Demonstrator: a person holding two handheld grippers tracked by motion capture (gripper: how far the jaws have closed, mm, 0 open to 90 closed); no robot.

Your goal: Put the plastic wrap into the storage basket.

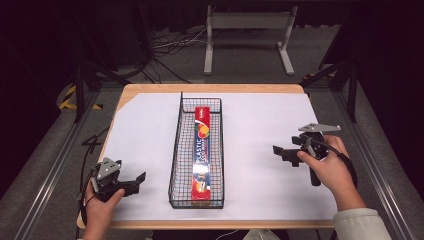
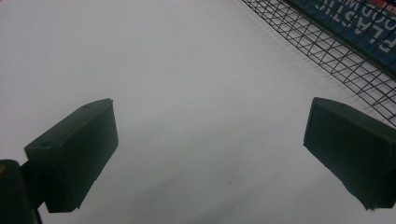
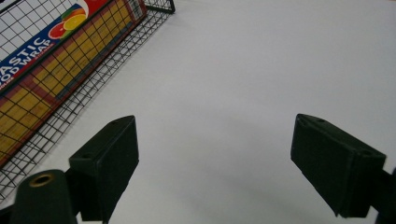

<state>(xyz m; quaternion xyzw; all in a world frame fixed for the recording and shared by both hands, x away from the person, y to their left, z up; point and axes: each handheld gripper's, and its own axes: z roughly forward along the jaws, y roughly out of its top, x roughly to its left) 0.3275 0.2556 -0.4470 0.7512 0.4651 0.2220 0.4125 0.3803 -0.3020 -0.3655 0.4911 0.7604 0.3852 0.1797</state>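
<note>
A long plastic food wrap box (image 1: 201,152), red, yellow and blue, lies lengthwise inside a narrow black wire basket (image 1: 177,145) at the middle of the white table. My left gripper (image 1: 136,181) rests near the front left of the table, left of the basket, open and empty. My right gripper (image 1: 281,152) hovers right of the basket, open and empty too. In the left gripper view the basket (image 2: 327,46) is at top right beyond the wide-apart pads (image 2: 77,154). In the right gripper view the box (image 3: 51,56) and basket (image 3: 93,88) lie at upper left.
The white sheet (image 1: 260,120) covers a wooden table (image 1: 210,88). A grey metal stand (image 1: 247,35) and cables lie on the floor behind it. Metal rails (image 1: 55,160) run along both sides.
</note>
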